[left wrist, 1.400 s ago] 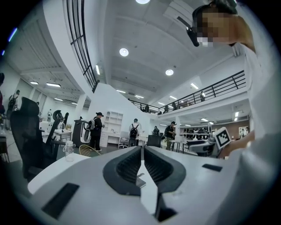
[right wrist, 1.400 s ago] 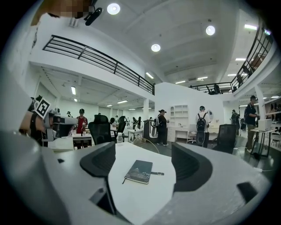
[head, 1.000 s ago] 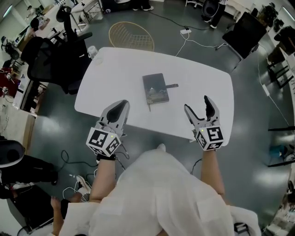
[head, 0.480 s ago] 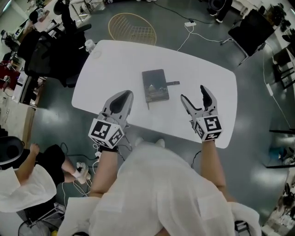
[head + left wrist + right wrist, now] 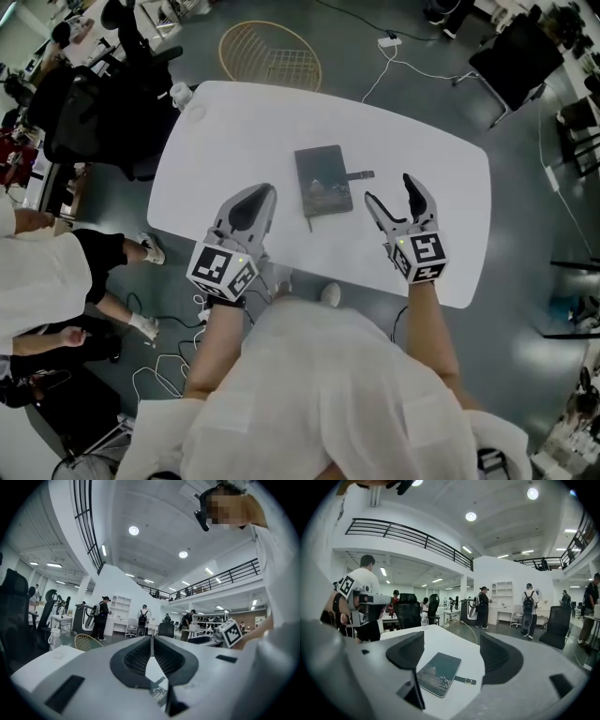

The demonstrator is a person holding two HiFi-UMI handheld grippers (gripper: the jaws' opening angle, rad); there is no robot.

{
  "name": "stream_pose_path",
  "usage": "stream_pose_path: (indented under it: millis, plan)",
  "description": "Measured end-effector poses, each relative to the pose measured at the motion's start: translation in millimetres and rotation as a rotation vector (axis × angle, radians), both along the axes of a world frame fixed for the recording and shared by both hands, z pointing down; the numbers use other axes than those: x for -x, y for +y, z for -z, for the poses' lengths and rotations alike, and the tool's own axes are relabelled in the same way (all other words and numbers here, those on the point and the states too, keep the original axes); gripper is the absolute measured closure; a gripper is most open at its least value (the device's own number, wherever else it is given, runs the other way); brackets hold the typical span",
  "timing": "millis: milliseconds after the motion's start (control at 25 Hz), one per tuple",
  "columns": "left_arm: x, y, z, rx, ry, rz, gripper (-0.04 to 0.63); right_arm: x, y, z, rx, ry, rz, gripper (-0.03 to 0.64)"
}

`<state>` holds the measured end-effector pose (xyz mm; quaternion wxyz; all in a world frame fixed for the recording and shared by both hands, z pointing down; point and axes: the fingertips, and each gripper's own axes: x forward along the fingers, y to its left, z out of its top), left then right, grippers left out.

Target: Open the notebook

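**Desk** (image 5: 412, 141), one: white top with rounded corners, seen from above in the head view.

**Notebook** (image 5: 323, 181), one: dark cover with a pale picture on its lower part. It lies closed and flat near the middle of the desk. It sits between the two grippers and a little beyond their tips, touched by neither. In the right gripper view the notebook (image 5: 438, 673) shows on the desk, framed in the gap between that gripper's jaws.

**Strap** (image 5: 361, 175), one: dark, with a small clasp. It sticks out from the notebook's right edge and lies flat on the desk.

**Left gripper** (image 5: 258, 194), one: held over the near left part of the desk. Its own view shows the jaws pressed together with nothing between them (image 5: 151, 645).

**Right gripper** (image 5: 389, 190), one: held over the near right part of the desk, close to the strap's end. Its jaws stand wide apart and hold nothing (image 5: 451, 641).

**Marker cubes**, two: one on the left gripper (image 5: 222, 272), one on the right gripper (image 5: 419, 256).

**Bottle** (image 5: 181, 95), one: clear, at the desk's far left corner.

**Wire basket** (image 5: 270, 56), one: round, on the floor beyond the desk.

**Power strip** (image 5: 389, 43), one: white, on the floor, with its cable trailing.
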<state>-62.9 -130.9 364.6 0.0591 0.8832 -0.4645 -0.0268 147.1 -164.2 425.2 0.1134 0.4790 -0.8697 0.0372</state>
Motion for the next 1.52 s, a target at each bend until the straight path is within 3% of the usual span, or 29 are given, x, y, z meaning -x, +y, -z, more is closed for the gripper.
stream_pose_path:
  millis: [600, 1520]
  plan:
    - [13.5, -54.2, -34.6, 0.079, 0.006, -0.024, 0.574, 27.6, -54.3, -53.9, 0.103, 0.013, -0.028, 0.276]
    - [23.4, -89.4, -94.3, 0.210, -0.001, -0.035, 0.574, 47.9, -95.2, -185.4, 0.310, 0.046, -0.100, 0.371]
